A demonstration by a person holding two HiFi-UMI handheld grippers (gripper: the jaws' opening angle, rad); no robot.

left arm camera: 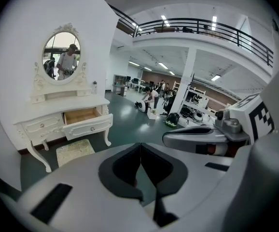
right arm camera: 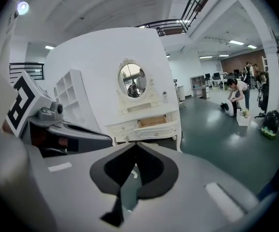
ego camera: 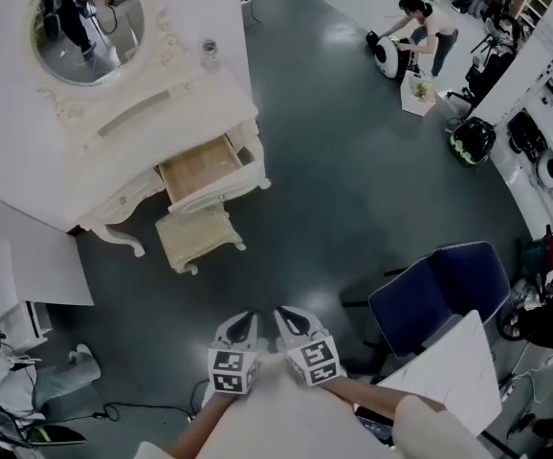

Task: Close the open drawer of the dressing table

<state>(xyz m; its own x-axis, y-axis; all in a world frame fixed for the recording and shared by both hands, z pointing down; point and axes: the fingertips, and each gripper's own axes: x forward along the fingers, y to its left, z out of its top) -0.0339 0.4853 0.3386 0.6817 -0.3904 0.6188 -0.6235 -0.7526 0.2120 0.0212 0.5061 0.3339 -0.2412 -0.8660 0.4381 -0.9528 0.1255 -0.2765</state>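
Note:
The white dressing table (ego camera: 114,132) with an oval mirror stands at the upper left against a white wall. Its right drawer (ego camera: 200,165) is pulled out and shows a bare wooden inside. The open drawer (left arm camera: 84,116) also shows at the left of the left gripper view, and the same drawer (right arm camera: 152,122) sits mid-frame in the right gripper view. My left gripper (ego camera: 241,325) and right gripper (ego camera: 289,319) hang side by side over the dark floor, well short of the table. Both are shut with nothing between the jaws, as the left gripper (left arm camera: 140,145) and right gripper (right arm camera: 135,145) views show.
A cream stool (ego camera: 200,235) stands on the floor in front of the drawer. A blue chair (ego camera: 439,290) and a white board (ego camera: 453,371) are at my right. A person (ego camera: 420,27) crouches far off at the upper right; another person (ego camera: 9,376) sits at the lower left.

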